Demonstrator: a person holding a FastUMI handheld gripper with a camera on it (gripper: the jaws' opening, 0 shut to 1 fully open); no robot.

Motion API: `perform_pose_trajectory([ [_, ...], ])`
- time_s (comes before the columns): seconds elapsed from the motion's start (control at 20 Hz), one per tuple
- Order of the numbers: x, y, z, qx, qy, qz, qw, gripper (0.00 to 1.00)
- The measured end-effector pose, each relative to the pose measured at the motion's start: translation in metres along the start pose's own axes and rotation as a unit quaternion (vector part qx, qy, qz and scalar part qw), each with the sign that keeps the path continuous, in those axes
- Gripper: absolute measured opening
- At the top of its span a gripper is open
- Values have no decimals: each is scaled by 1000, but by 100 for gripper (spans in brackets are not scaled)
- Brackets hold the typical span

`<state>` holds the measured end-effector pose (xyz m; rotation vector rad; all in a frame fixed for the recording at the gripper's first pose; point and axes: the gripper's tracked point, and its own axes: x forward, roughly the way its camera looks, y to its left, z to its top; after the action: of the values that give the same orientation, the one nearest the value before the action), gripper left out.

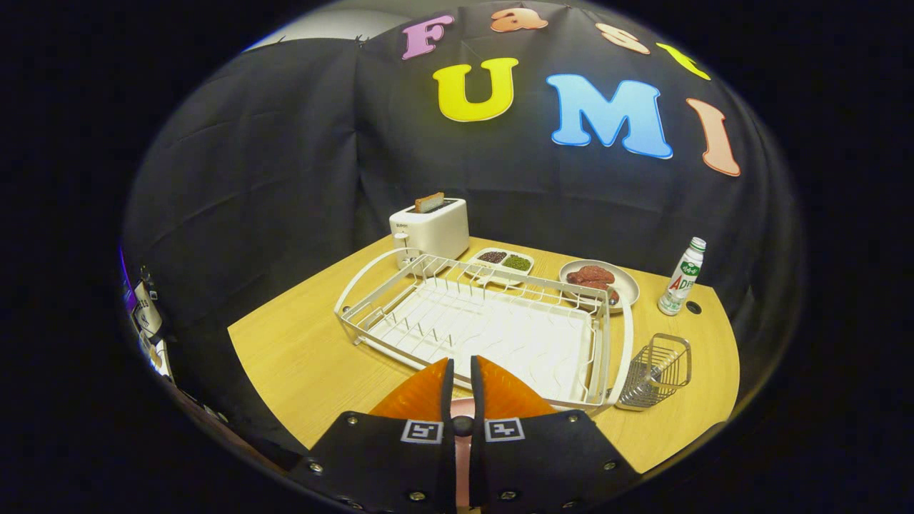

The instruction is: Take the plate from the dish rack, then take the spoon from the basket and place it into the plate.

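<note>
My gripper (462,361) hangs over the near edge of the wooden table (300,357), its orange fingers (421,392) nearly together. A thin pink plate (462,408) shows edge-on in the narrow gap between them, and both fingers press on it. Just beyond the fingertips lies the white wire dish rack (485,325), with nothing standing in its slots. To the right of the rack, hooked at its corner, is the small wire basket (657,371). A metallic spoon (638,376) appears to lean inside it, hard to make out through the wires.
Behind the rack stand a white toaster (430,228) with a slice of bread, a divided dish of beans (503,261) and a grey plate of red meat (598,280). A small white bottle (682,277) stands at the far right.
</note>
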<state>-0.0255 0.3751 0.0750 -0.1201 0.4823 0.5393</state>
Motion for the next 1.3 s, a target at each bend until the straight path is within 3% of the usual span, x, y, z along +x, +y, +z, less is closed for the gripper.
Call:
perform_pose_trajectory([
  [0.4, 6, -4, 4, 2, 5, -11, 1000, 14],
  [0.55, -15, -24, 32, -8, -35, -43, 998, 25],
  [0.9, -89, -93, 83, 24, -126, -128, 983, 25],
  [1.3, -168, -188, 93, 33, -180, -230, 956, 27],
])
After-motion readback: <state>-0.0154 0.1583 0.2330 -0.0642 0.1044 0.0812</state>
